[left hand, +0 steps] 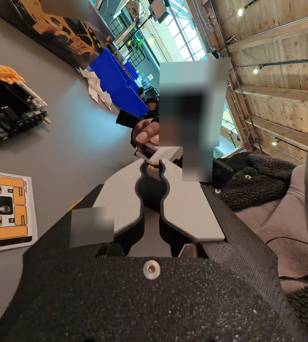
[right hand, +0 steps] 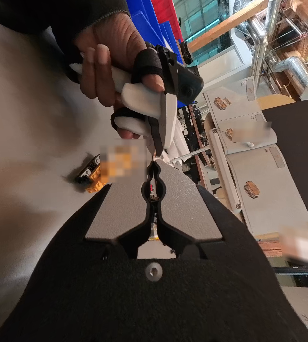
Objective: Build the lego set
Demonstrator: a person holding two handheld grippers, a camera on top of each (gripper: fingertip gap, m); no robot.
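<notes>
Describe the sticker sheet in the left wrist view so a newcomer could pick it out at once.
Start from the grey table that fills the left half of the left wrist view. Below the half-built black and orange model, at the left edge, lies the sticker sheet. It is the only flat white sheet with orange and black decals; the crumpled paper scraps by the blue bin are plain.

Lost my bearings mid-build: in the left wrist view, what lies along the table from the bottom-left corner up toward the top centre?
Sticker sheet → part-built black and orange model → torn white paper → blue bins. The set's box runs along the table's far edge.
</notes>
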